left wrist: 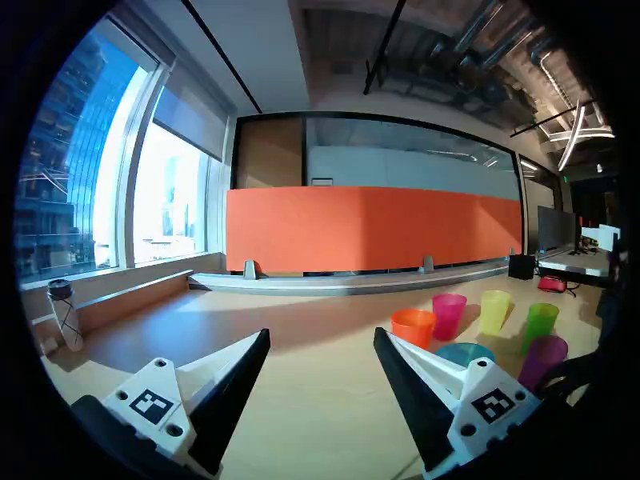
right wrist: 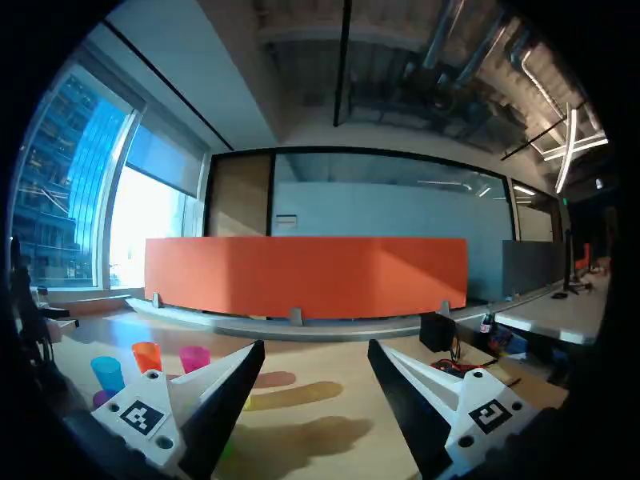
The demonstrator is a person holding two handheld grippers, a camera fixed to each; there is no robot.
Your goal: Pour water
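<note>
Both tongs gape wide, holding nothing: our left gripper (left wrist: 320,332) and right gripper (right wrist: 316,344) hover over the table (left wrist: 320,416). Lower right in the left gripper view stand the orange cup (left wrist: 413,326), pink cup (left wrist: 448,314), yellow cup (left wrist: 494,310) and green cup (left wrist: 541,322). They look light, thin and slick, so we'd pinch mid-wall, gently. What's inside them, we cannot tell.

table (left wrist: 320,384): smooth pale wood | pink cup (left wrist: 448,314): translucent glossy plastic

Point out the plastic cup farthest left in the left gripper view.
The orange plastic cup. The pink plastic cup, yellow plastic cup, green plastic cup, teal plastic cup and purple plastic cup all stand to its right.
</note>
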